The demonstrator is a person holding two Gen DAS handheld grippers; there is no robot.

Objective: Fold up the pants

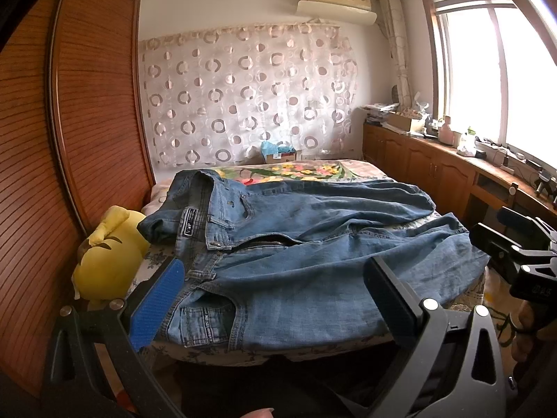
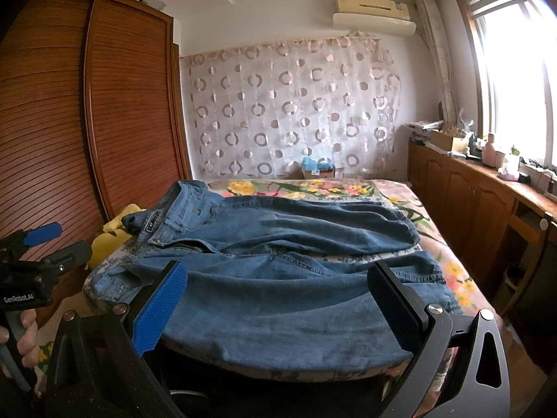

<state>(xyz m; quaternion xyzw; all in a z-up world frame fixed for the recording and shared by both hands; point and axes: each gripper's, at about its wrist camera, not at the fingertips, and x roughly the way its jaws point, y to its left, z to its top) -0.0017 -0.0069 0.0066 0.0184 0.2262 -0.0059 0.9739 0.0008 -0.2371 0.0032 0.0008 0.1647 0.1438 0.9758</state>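
blue jeans [image 1: 296,244] lie spread on the bed [image 2: 452,278], a yellow plush toy [image 1: 108,261] beside the waistband, while the left gripper [image 1: 275,299] and right gripper [image 2: 278,306] hover spread, holding nothing.

**Pants across the bed, 2 grippers at its near edge**

The pants [image 1: 299,244] lie spread on the bed [image 2: 400,195], waistband to the left, the 2 legs running right, one behind the other. The left gripper [image 1: 275,299] hangs over the near waist corner, the right gripper [image 2: 278,310] over the near leg; each has its jaws spread wide with cloth showing between them. A plush toy [image 1: 111,254] sits left of the waistband, against the wardrobe [image 1: 94,104]. Behind the bed stands a box [image 2: 318,170] before the curtain [image 2: 292,104]. Cabinets [image 2: 463,195] run along the right, under the window [image 2: 515,69].
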